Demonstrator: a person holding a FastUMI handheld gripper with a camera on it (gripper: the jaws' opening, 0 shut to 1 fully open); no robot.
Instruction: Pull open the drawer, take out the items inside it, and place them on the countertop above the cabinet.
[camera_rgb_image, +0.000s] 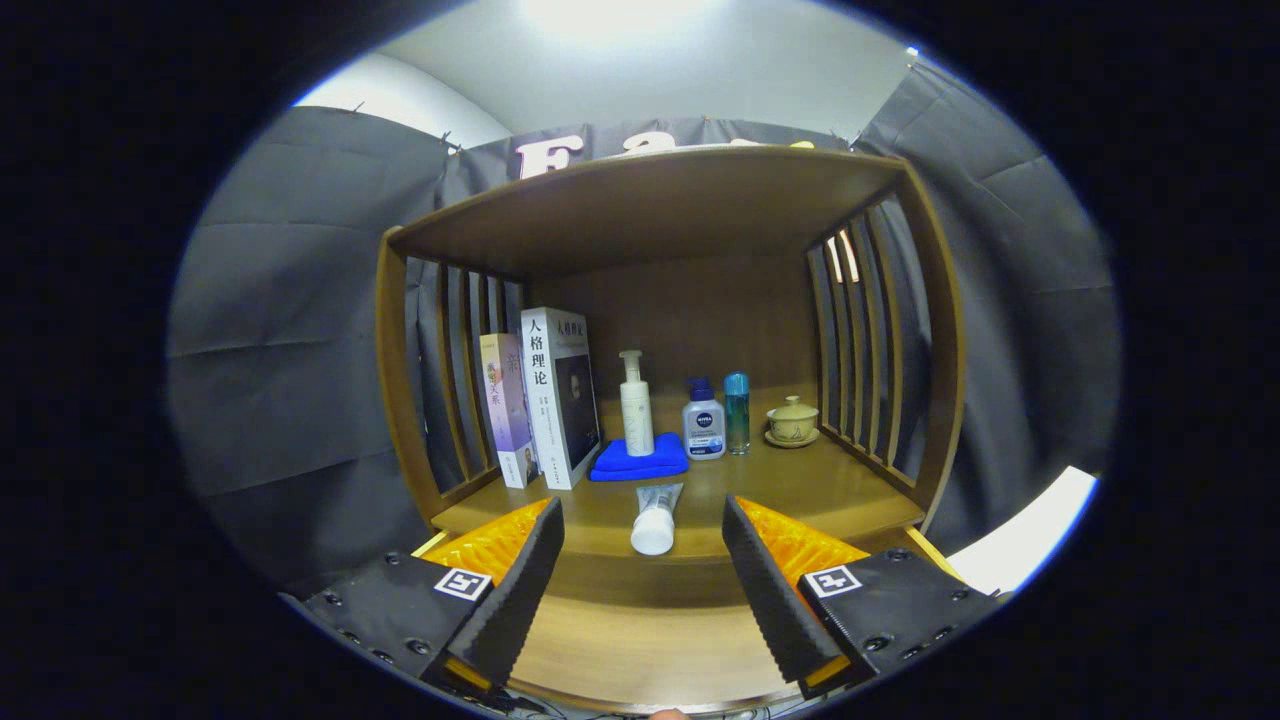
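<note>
Gripper: the gripper (643, 520) hangs in front of the cabinet with its two fingers spread wide and nothing clasped; each finger mount carries a square black-and-white marker.
Between the fingers: a white tube (656, 519) lies on the countertop (800, 490), cap end toward the camera, just ahead of the fingertips and touching neither; its print is too small to read.
Drawer: a band of wood runs below the countertop's front edge, under the fingers; whether it is the drawer's front, and whether it is pulled out, I cannot tell.
Blue cloth: a folded blue cloth (640, 460) lies just beyond the tube.
Pump bottle: a white pump bottle (636, 404) stands upright at the cloth's back, seemingly on it; no writing legible.
Branded bottle: a small white bottle (704, 420) with a dark blue cap stands just right of the cloth, its round blue badge reading NIVEA.
Teal bottle: a slim teal bottle (737, 412) stands upright right beside the branded one.
Lidded cup: a pale lidded cup (793, 420) sits on a saucer farther right, near the slatted side.
Books: two books stand upright at the left; the white book (560, 395) shows Chinese characters on its spine, the lilac book (507, 405) beside it likewise, smaller and not clearly readable.
Cabinet: the wooden cabinet (650, 200) has slatted sides and a solid back.
</note>
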